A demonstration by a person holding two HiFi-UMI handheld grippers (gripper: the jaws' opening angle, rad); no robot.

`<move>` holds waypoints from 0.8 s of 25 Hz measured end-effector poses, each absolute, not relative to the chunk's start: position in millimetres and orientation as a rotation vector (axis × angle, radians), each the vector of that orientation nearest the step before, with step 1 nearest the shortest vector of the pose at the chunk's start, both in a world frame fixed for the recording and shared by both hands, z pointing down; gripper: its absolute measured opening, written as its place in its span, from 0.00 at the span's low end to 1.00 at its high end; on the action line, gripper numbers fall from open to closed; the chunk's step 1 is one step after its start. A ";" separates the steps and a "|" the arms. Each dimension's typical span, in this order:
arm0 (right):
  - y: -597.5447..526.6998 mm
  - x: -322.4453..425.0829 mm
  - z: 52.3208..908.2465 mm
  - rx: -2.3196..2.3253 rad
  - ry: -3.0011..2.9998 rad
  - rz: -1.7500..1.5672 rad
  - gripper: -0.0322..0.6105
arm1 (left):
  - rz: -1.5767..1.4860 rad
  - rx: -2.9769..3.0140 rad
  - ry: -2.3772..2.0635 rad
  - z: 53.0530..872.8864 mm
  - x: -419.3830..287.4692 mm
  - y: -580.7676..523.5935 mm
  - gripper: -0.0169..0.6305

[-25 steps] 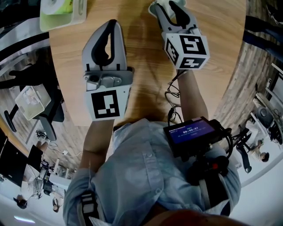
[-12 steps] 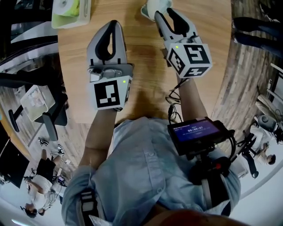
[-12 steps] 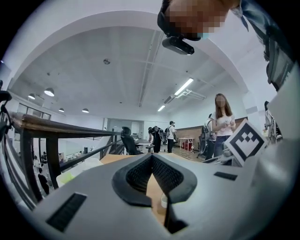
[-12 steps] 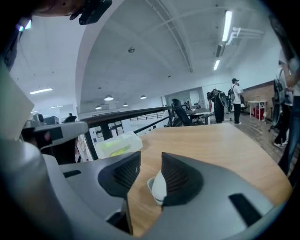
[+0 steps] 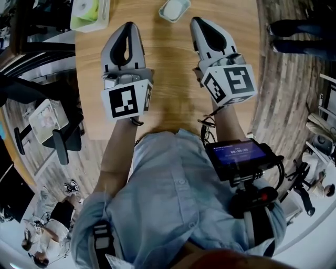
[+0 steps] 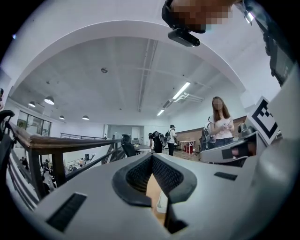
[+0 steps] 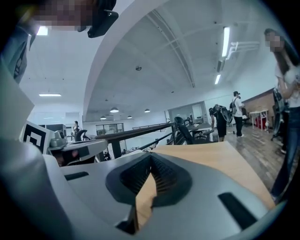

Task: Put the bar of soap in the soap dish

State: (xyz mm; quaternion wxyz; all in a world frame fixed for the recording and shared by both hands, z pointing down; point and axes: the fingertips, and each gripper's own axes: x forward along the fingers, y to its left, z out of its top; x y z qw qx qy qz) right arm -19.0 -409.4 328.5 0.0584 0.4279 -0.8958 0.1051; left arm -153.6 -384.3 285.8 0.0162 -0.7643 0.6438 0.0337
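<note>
Head view: the right gripper (image 5: 197,22) has drawn back from the far soap dish (image 5: 163,15), its jaws just closed empty like the left gripper (image 5: 127,26), and the soap (image 5: 174,8) lies inside, so the task looks done.

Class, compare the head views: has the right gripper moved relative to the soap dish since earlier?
Yes. The right gripper has drawn back from the soap dish toward the person; its jaws have just been closing, nothing between them.

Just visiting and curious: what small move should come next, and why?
Probably draw both tongs back and rest. The soap seems to lie in the dish already; the left tongs are shut and the right tongs have just closed, both empty above the table.
</note>
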 end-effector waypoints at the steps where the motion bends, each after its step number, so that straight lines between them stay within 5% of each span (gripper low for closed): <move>1: -407.3 -18.9 329.3 1.295 -2.715 0.321 0.06 | 0.101 -2.375 2.005 287.0 -154.7 -384.0 0.04; 20: -395.0 -13.4 305.3 1.309 -2.786 0.255 0.06 | 0.113 -2.314 1.966 260.4 -149.2 -372.5 0.04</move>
